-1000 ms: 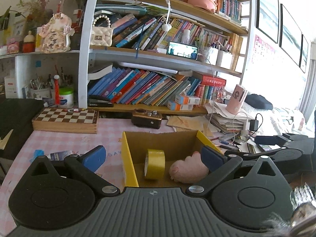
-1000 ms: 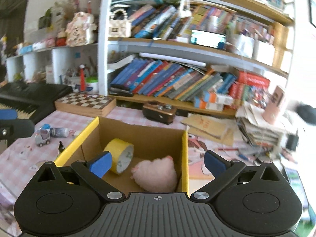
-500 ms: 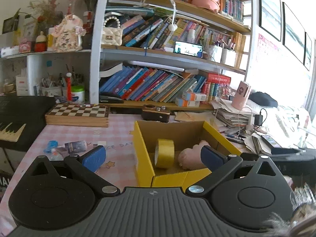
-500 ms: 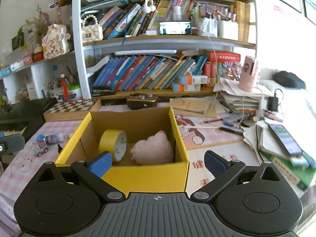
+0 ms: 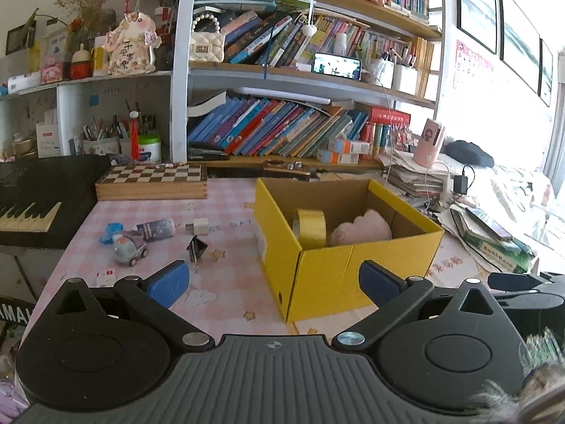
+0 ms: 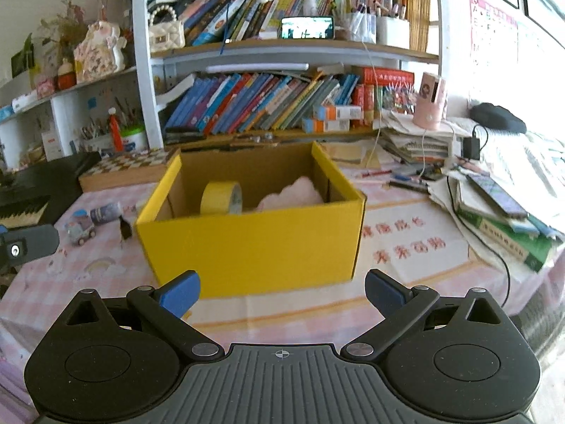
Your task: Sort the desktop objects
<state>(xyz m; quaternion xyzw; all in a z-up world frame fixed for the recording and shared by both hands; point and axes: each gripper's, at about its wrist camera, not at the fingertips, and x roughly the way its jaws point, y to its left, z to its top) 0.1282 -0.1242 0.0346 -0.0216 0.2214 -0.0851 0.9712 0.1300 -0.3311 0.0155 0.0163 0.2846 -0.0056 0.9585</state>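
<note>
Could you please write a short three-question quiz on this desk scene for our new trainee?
1. True or false: the tape roll stands on edge inside the yellow box.
2. Which lies nearest the toy car? A: binder clip B: chessboard C: pink plush
3. Fill in: both the left gripper and the right gripper are ____ and hold nothing.

Key: 1 true; 2 A; 3 open.

Pink checked table (image 5: 226,282) — yellow box (image 5: 339,268), toy car (image 5: 130,247), chessboard (image 5: 152,181)
</note>
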